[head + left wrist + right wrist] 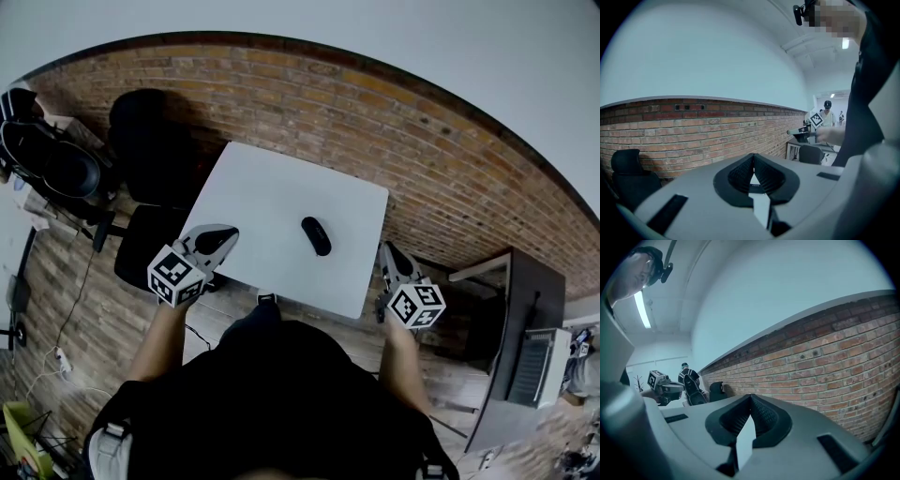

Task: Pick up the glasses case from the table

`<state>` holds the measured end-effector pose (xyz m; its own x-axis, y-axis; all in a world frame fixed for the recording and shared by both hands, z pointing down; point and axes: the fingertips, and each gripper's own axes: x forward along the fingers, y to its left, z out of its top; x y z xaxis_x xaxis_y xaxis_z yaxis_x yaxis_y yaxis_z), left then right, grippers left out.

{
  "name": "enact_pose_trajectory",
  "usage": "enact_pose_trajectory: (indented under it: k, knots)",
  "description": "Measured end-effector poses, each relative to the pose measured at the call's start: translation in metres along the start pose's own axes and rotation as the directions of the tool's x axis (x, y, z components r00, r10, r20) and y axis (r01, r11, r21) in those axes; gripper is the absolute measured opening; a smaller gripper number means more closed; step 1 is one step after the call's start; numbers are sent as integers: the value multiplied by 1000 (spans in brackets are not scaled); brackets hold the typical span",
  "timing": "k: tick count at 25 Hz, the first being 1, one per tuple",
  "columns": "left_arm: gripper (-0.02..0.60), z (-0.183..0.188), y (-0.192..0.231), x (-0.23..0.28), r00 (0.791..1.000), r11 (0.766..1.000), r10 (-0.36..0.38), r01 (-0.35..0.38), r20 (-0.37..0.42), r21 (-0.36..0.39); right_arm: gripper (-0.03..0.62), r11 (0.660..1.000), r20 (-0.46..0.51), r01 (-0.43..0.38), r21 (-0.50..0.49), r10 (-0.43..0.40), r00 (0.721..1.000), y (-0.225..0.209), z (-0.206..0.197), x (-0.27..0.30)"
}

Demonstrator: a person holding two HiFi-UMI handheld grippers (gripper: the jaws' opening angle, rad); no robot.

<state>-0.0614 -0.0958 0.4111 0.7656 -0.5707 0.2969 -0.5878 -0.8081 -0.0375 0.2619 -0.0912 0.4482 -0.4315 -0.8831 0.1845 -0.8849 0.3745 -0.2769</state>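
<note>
In the head view the black oval glasses case [317, 234] lies on the white square table [272, 202], right of its middle and toward the near edge. My left gripper [225, 234] hovers over the table's near left edge, to the left of the case, with its jaws together and nothing in them. My right gripper [386, 249] is held just off the table's right edge, to the right of the case, also shut and empty. The left gripper view shows the closed jaws [753, 159] aimed at a brick wall; the right gripper view shows the same [750, 399]. The case is hidden in both gripper views.
A black office chair [155, 141] stands at the table's far left, with a dark seat [145, 246] by the near left corner. A dark desk [525, 319] is at the right. A brick wall [422, 159] runs behind. Cables [56, 356] lie on the wooden floor.
</note>
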Motion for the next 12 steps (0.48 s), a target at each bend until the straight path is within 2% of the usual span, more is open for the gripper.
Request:
enact_pose_trajectory:
  k: [5,12]
  knots:
    - [11,-2,8,5,999,1000,-17,17,-34,-11,15,1000,1,3,-3,-3,1000,-1,6,11]
    - [11,-5,27,17,1000,1000,-23,23,-16,-5,15,1000,0,19,-1,-19,1000,-6,8,24]
